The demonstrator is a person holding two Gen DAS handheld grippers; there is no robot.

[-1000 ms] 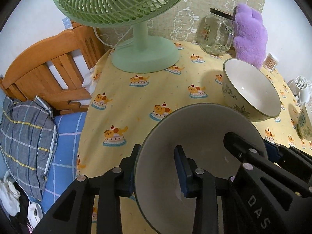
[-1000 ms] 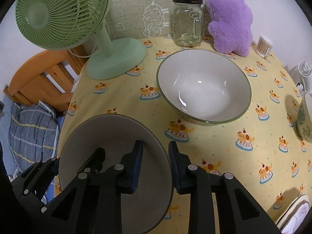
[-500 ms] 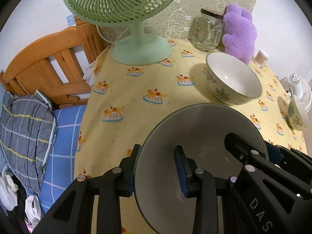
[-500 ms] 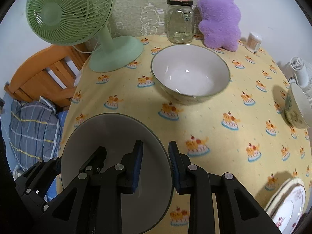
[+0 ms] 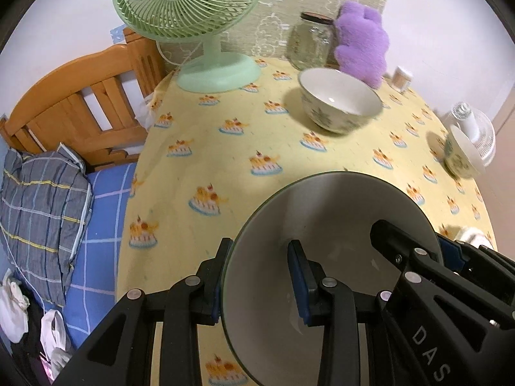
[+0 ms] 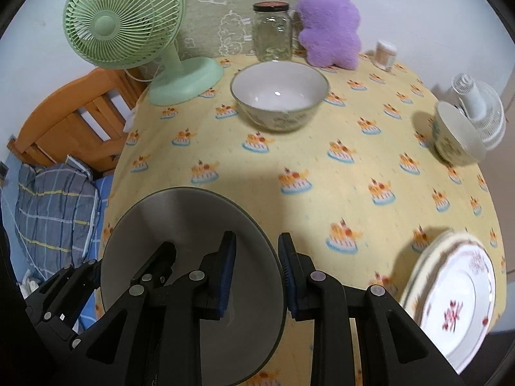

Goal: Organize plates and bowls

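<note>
The grey bowl [image 5: 325,257] hangs tilted above the near left part of the table [image 6: 322,173], by its left edge, pinched on opposite sides of its rim; the left gripper [image 5: 257,276] is nipped onto the left wall, one pad outside and one inside, and the right gripper [image 6: 256,276] is nipped likewise onto the right wall, both sets of jaws nearly closed on the thin rim; ahead lies a broad bare stretch of yellow cloth up to the large floral bowl [image 6: 280,96] near the far side; a smaller floral bowl [image 6: 457,135] sits at the right edge, well apart; a stack of plates [image 6: 450,308] sits at the near right, blurred and cut off by the frame, so its count is unclear; three bowls in all; behind stand a green fan [image 6: 128,22], a glass jar [image 6: 273,32] and a purple plush toy [image 6: 328,22]; the grey bowl's underside is hidden.
</note>
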